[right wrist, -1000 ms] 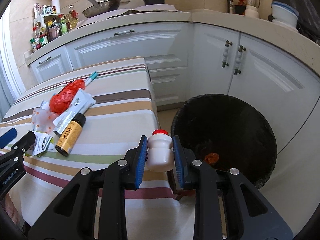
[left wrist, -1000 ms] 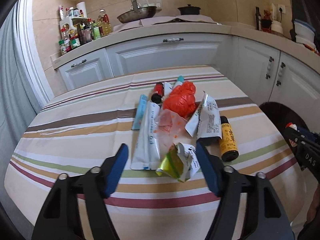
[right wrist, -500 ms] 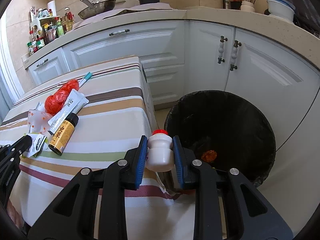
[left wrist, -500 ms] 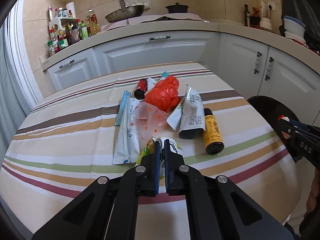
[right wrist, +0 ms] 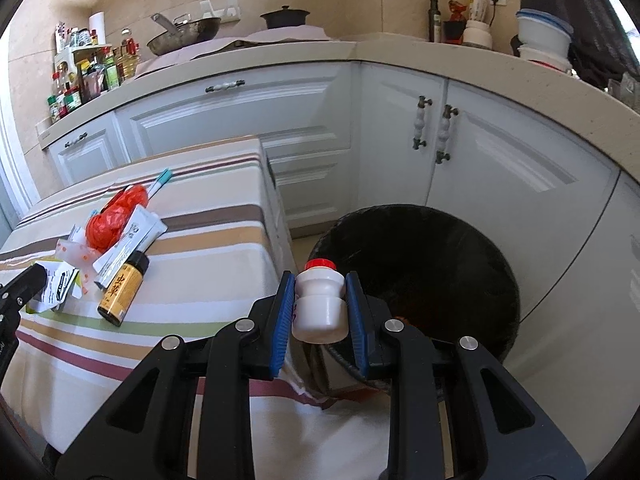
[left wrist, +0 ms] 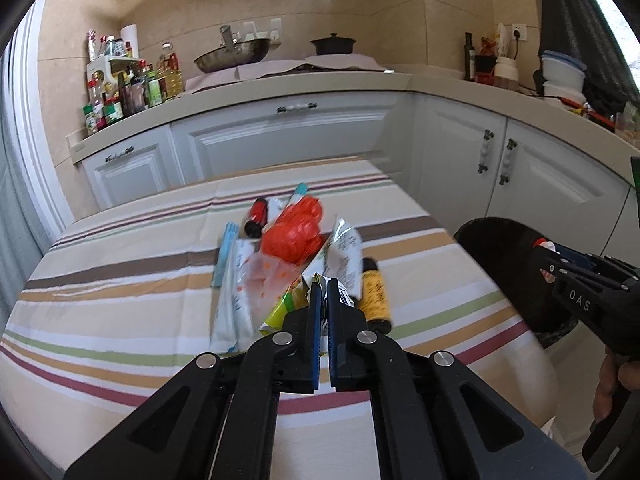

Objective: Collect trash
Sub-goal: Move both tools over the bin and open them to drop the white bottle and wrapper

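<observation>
My left tool (left wrist: 323, 294) has its blue pads almost together, and between them I see pinched the crumpled green and white wrapper (left wrist: 294, 302); the wrapper is at the near edge of the trash pile on the striped counter (left wrist: 120, 272); from the right wrist view the same wrapper (right wrist: 60, 286) shows a printed label, but I cannot read it. My right tool (right wrist: 320, 300) is closed on a small white bottle with a red cap (right wrist: 320, 300), which stands upright between the pads; the bottle is in the air above the near rim of the black trash bin (right wrist: 460, 248), just past the corner of the counter.

Ahead of the left tool lie an orange plastic bag (left wrist: 294, 232), a white flat pouch (left wrist: 234, 300) to the left of it, a white sachet with print (left wrist: 342, 256) and a yellow bottle with a black cap (left wrist: 374, 296) just right of the pads; the yellow bottle carries dark characters which I cannot read for sure; farther away there is a small red bottle (left wrist: 256, 216). On the side of the right tool, as the left camera sees it, I read the letters "DAS".

The counter edge falls close to the left of the right tool; the bin mouth is wide open ahead of it; white cabinets (right wrist: 500, 160) stand behind the bin.
</observation>
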`<state>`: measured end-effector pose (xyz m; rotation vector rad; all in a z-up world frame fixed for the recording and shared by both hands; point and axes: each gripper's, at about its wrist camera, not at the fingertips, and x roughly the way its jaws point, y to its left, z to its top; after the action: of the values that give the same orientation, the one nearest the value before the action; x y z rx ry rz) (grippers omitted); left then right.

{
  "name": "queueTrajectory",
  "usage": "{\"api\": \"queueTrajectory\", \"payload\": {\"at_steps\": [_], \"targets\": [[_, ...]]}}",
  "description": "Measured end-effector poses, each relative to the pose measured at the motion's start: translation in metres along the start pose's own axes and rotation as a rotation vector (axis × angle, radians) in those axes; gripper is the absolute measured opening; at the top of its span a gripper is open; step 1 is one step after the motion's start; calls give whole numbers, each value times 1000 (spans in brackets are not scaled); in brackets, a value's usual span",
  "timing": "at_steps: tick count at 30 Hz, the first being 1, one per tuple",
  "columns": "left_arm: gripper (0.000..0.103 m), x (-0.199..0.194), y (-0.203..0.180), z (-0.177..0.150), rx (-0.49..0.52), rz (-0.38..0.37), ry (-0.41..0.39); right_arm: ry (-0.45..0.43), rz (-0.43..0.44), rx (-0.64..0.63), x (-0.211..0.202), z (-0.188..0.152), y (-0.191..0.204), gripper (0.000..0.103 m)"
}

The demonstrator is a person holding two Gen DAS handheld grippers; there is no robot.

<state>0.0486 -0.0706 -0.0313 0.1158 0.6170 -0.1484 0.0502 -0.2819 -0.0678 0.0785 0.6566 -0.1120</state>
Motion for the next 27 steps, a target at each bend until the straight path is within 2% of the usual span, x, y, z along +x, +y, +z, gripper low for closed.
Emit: {"api": "queueTrajectory", "payload": {"at_steps": [7, 13, 21, 27], "targets": [[3, 6, -26, 21, 28, -71, -47, -24, -52, 23, -5, 7, -21, 25], [3, 18, -66, 44, 60, -173, -72, -50, -109, 44, -7, 17, -48, 25], [3, 44, -117, 65, 112, -255, -70, -69, -174, 70, 3, 31, -84, 25], [3, 65, -150, 69, 160, -285, -55, -62, -201, 99, 17, 35, -108, 25]]}}
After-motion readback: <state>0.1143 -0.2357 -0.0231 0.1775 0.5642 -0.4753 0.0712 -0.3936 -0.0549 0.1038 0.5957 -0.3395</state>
